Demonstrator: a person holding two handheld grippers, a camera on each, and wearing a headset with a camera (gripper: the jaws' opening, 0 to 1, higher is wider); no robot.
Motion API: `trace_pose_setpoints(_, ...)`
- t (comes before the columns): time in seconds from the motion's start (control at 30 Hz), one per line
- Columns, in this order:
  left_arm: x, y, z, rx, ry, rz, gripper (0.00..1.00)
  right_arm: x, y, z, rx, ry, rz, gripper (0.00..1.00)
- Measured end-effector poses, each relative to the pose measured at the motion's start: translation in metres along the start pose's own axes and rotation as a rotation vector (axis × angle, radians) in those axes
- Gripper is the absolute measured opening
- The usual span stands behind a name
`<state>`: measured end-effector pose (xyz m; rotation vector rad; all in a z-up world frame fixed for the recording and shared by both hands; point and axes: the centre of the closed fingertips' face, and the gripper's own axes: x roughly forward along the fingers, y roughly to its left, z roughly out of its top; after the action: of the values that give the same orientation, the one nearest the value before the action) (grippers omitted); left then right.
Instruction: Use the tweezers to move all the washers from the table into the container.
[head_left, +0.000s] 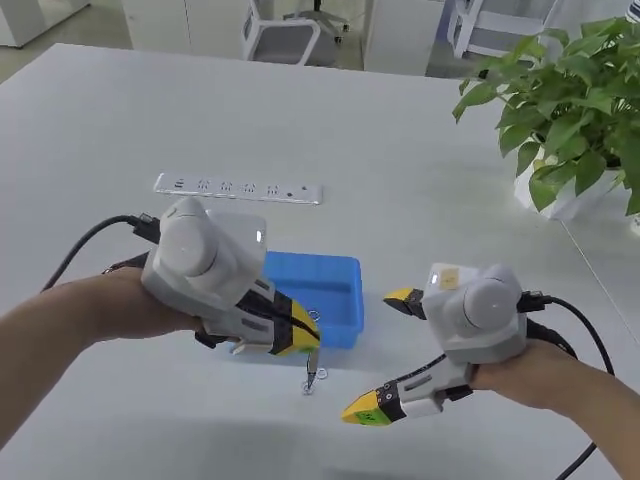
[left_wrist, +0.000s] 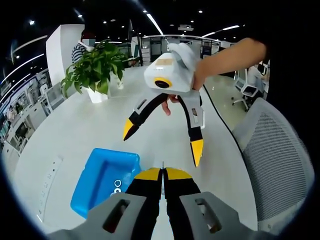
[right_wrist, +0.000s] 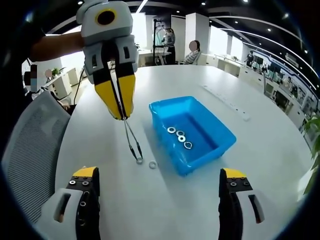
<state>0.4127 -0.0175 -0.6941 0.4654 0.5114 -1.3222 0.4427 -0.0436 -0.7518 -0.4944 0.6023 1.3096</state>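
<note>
Left claw (right_wrist: 122, 114): clamped shut on the tweezers (right_wrist: 131, 137), yellow tips pressed together on the upper end.
Tweezers axis: slanting from the left claw down to the counter (right_wrist: 85, 135), points resting at the nearer loose washer (right_wrist: 139, 160); too fine to tell whether already pinched or merely touching.
Second loose washer (right_wrist: 152, 164): flat on the counter, just beside the first, on the side toward the container (right_wrist: 205, 135).
Container: blue, open-topped, near wall close to both loose washers; three washers (right_wrist: 181, 138) lying in a row on its floor.
Right claw (right_wrist: 159, 173): spread wide, holding nothing, facing the left claw from across the work, well apart from the washers.
Deciding relation: container directly past the second loose washer as seen from the tweezer points, so a short lift and a carry along that same line, over the near wall.
Nearer hand: the left, through the tweezers.
Step, by judgement: pinch of the nearer loose washer, two left to move.
Risk, by judgement: thin flat ring slipping from the points, or nudging its neighbour on the way.
</note>
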Motion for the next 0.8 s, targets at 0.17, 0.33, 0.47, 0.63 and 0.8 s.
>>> trace_pose_setpoints(0.17,0.0015,-0.0005,-0.0043,-0.002,0.008,-0.002,0.05,0.0000,0.0001,-0.0016,0.001,0.003,0.000,1.00)
trace_pose_setpoints(0.33,0.0023,-0.0001,-0.0052,-0.003,0.003,0.001,0.05,0.0016,0.0017,-0.0030,-0.002,0.006,0.003,1.00)
trace_pose_setpoints(0.47,0.0023,-0.0008,-0.0053,-0.007,0.003,-0.004,0.05,0.0029,0.0051,-0.0019,-0.007,0.003,0.012,0.99)
trace_pose_setpoints(0.63,0.0004,0.0009,-0.0027,-0.009,-0.007,0.003,0.05,0.0041,0.0059,-0.0015,-0.010,0.004,0.017,0.99)
trace_pose_setpoints(0.8,0.0006,-0.0036,-0.0032,-0.011,0.001,-0.002,0.05,0.0052,0.0057,-0.0006,-0.016,0.004,0.019,0.99)
